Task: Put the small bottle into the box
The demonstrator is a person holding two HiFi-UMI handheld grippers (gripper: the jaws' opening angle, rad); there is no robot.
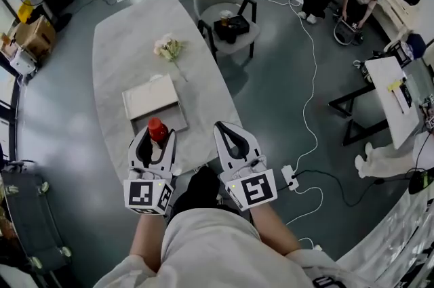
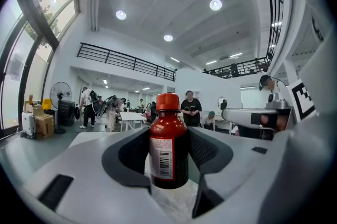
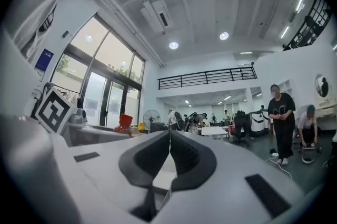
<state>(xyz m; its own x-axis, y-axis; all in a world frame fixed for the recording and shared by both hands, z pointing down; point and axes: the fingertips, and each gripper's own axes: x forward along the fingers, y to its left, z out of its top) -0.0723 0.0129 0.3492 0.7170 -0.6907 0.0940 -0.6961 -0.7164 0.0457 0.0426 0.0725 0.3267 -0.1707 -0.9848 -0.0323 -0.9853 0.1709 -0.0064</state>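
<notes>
Our left gripper pinches the small bottle at the box's near edge; our right gripper is pressed together, empty.

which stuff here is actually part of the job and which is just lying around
Part of the job:
small bottle, held in the left gripper
box on the table

Just lying about:
flower bunch on the table
chair beside it
right gripper, shut and empty
</notes>
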